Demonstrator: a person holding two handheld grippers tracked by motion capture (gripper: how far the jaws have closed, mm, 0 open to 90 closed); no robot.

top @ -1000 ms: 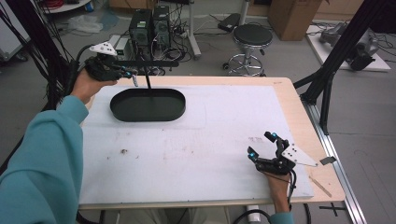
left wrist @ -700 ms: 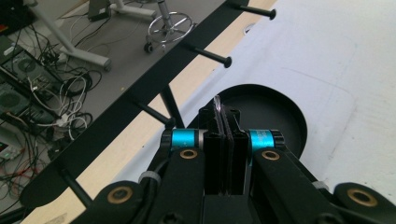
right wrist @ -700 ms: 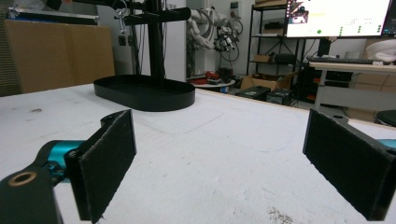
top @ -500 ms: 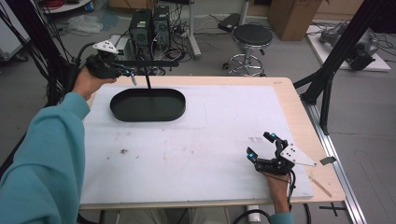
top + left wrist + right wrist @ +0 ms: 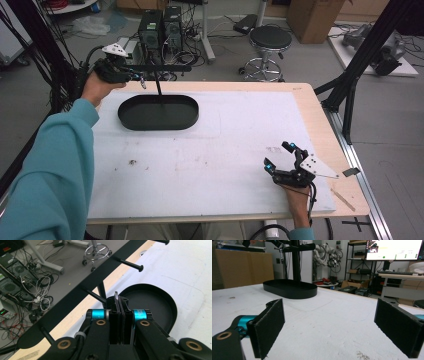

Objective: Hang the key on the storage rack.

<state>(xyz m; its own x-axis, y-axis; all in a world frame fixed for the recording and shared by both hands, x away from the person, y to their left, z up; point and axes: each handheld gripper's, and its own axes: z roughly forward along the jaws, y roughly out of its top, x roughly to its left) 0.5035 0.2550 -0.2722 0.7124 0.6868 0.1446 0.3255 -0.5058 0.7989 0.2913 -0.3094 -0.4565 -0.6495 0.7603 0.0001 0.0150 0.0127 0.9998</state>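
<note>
The left gripper was clenched on a small thin silvery ring, raised beside the black peg rack over its oval tray, apparently for hanging. The right gripper rested spread wide and idle on the white table mat.

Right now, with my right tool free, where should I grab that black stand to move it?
Probably the upright post, low, just above the oval tray. It is thin and vertical, so the open right tool can close around it coming level from the near right side. The crossbar has pegs, and the left tool, shut on a thin metal piece, is busy there.
</note>
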